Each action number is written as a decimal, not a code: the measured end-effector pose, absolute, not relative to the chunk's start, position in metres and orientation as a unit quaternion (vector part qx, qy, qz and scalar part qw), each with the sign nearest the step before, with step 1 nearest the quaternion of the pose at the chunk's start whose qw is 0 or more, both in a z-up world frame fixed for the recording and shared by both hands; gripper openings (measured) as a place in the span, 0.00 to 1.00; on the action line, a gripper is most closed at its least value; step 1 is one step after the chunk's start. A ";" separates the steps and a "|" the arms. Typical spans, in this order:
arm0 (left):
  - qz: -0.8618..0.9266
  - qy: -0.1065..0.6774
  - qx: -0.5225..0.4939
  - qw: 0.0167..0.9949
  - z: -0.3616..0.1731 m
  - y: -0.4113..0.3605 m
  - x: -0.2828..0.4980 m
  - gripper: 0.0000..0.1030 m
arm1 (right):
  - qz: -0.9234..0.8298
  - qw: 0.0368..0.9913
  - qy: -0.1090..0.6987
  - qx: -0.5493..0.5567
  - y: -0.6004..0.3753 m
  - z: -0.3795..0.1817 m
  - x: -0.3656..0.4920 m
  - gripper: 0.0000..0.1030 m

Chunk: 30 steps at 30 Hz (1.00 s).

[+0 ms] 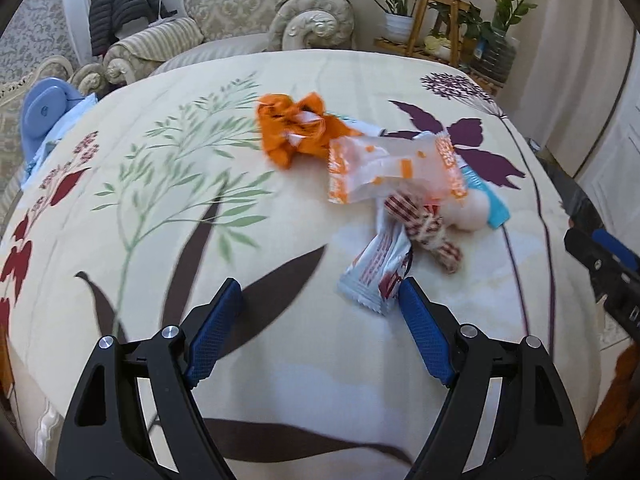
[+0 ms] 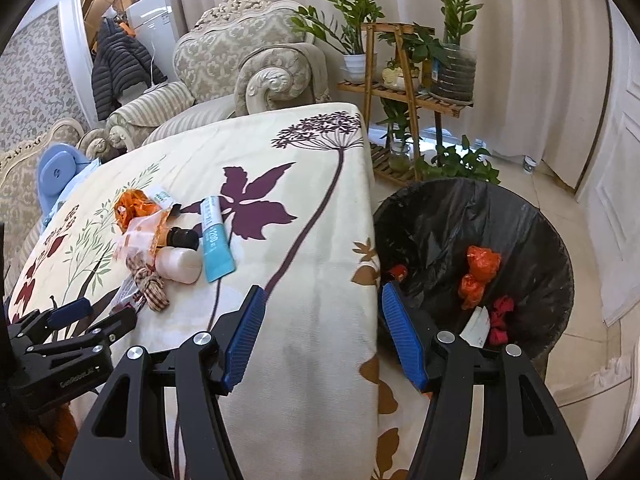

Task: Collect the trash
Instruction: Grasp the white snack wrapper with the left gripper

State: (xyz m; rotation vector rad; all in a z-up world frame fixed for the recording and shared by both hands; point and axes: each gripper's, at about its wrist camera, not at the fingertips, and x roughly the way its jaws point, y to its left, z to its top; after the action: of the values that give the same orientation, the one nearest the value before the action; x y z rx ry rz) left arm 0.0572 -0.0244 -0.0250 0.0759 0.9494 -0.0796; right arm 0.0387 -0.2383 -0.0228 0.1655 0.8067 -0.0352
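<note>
**Trash heap on the bench, left claw lining up on the nearest wrapper**

Trash lies in one loose pile on the flower-printed bench (image 1: 168,216). Going left to right in the left wrist view: a crumpled orange wrapper (image 1: 294,130) at the pile's ten o'clock, a clear packet with orange print (image 1: 384,168) overlapping it, a red-and-white checked twist (image 1: 428,232) below that, a pale bottle (image 1: 472,212) and a blue tube (image 1: 490,204) at three o'clock. Nearest the camera, at the pile's six o'clock, sits a white wrapper with red print (image 1: 376,272).

The left claw (image 1: 320,292) is spread wide with nothing between its fingers; its right finger (image 1: 420,320) sits just beside that white wrapper's lower corner, whether touching I cannot tell. The step in hand looks like the approach for a pick.

In the right wrist view, the right claw (image 2: 322,300) hangs parted and empty over the bench edge, with the black-lined bin (image 2: 520,216) at its three o'clock, already holding orange and red scraps (image 2: 478,276).

As I read it, the next move calls for the left claw to shift toward its two o'clock so the wrapper falls between both fingers, drop to the cloth, and close on the thin foil without snagging the tablecloth or dragging the checked twist along.
</note>
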 end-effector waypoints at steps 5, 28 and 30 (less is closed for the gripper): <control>-0.058 0.445 0.042 0.893 -0.019 -0.024 0.060 0.77 | -0.014 0.916 0.396 0.070 -0.230 -0.023 0.041 0.58; -0.157 0.441 0.054 0.882 -0.020 -0.028 0.056 0.25 | -0.001 0.913 0.407 0.037 -0.198 -0.019 0.051 0.58; -0.149 0.443 0.048 0.883 -0.020 -0.019 0.052 0.25 | 0.004 0.912 0.408 0.035 -0.193 -0.019 0.053 0.58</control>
State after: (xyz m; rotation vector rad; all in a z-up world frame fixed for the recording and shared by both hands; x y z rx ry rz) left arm 0.0523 -0.0189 -0.0197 0.1009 0.9224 -0.3113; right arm 0.0527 -0.1933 -0.0188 0.0726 0.8402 0.0073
